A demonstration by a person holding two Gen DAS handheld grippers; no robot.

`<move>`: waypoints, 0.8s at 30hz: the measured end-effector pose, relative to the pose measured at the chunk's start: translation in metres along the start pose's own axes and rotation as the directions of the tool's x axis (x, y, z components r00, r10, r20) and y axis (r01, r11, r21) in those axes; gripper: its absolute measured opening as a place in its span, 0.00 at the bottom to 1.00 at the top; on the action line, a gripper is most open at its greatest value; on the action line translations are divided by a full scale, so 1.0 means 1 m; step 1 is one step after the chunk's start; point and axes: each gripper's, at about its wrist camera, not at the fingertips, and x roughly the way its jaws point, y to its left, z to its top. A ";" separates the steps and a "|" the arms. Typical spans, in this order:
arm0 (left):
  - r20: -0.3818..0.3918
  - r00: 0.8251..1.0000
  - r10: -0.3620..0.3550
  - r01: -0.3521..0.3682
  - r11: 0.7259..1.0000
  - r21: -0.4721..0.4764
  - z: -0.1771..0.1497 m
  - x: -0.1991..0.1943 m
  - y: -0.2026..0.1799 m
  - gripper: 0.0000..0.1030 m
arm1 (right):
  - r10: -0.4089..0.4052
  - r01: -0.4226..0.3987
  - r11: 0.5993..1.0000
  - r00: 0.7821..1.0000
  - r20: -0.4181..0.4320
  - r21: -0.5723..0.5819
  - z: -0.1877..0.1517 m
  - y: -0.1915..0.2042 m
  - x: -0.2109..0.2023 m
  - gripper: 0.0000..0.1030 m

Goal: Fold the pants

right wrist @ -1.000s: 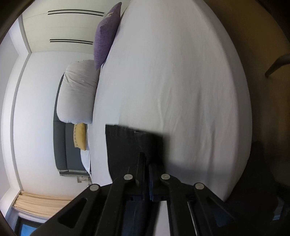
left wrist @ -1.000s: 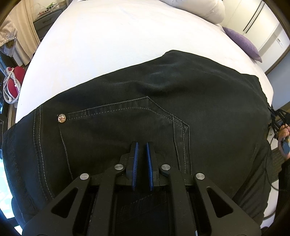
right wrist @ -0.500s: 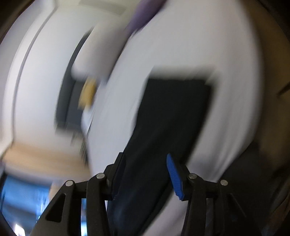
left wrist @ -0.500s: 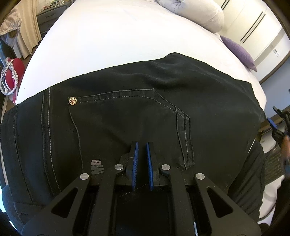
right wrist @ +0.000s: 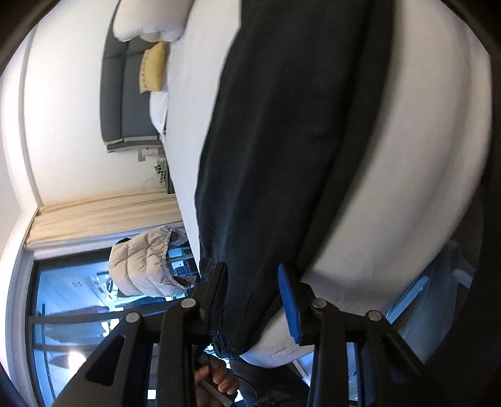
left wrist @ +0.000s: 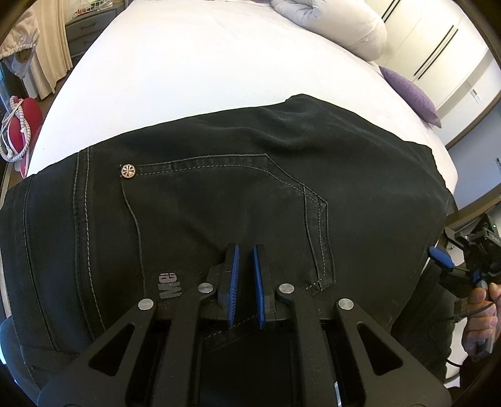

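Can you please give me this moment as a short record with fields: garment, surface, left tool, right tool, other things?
garment: black pants, spread flat, back pocket up
surface: white bed
left tool: left tool nearly shut, low over the pocket; whether it pinches cloth is unclear
right tool: right tool open, pants edge between its fingers
other things: white pillow, purple cushion, yellow cushion

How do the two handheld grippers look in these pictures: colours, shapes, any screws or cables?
The left gripper is a matte black plastic frame with triangular cut-outs, four round silver screw heads and two narrow fingers faced with ribbed blue pads. The right gripper has the same black frame, silver screws and blue pad. In the left wrist view a thin black cable runs by the bare hand holding it.
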 end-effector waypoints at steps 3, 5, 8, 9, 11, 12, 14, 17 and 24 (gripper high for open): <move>-0.001 1.000 -0.002 0.002 1.000 0.001 -0.001 -0.002 0.001 0.09 | -0.017 0.017 1.000 1.000 -0.009 0.007 -0.007 -0.004 0.001 0.37; -0.002 1.000 -0.003 0.003 1.000 0.002 -0.001 -0.003 0.001 0.09 | -0.013 0.014 1.000 1.000 -0.021 0.015 -0.008 -0.005 0.000 0.39; 0.000 1.000 0.000 0.000 1.000 0.001 -0.001 -0.003 0.000 0.09 | -0.019 0.019 1.000 0.999 -0.028 0.006 -0.010 -0.004 0.005 0.40; 0.002 1.000 0.000 0.000 1.000 0.000 -0.002 -0.003 0.000 0.09 | -0.009 0.010 1.000 1.000 -0.025 0.012 -0.010 -0.003 0.009 0.40; 0.002 1.000 0.003 -0.003 1.000 0.001 -0.002 -0.003 -0.001 0.09 | 0.000 0.000 1.000 1.000 -0.027 0.009 -0.009 0.001 0.016 0.40; 0.002 1.000 0.003 -0.003 1.000 0.001 -0.002 -0.003 -0.001 0.09 | 0.001 -0.001 1.000 1.000 -0.031 0.001 -0.009 0.003 0.020 0.40; 0.001 1.000 0.001 -0.001 1.000 0.001 -0.001 -0.003 -0.001 0.09 | 0.006 -0.006 1.000 0.999 -0.036 -0.012 -0.007 0.004 0.026 0.40; -0.001 1.000 0.006 -0.006 1.000 0.002 -0.001 -0.002 -0.002 0.09 | 0.031 -0.030 0.999 0.999 -0.026 0.020 0.003 -0.004 0.031 0.23; -0.008 1.000 0.029 -0.028 0.999 0.035 0.000 0.001 -0.008 0.09 | 0.001 -0.005 0.997 0.998 0.060 0.073 -0.004 -0.029 0.007 0.02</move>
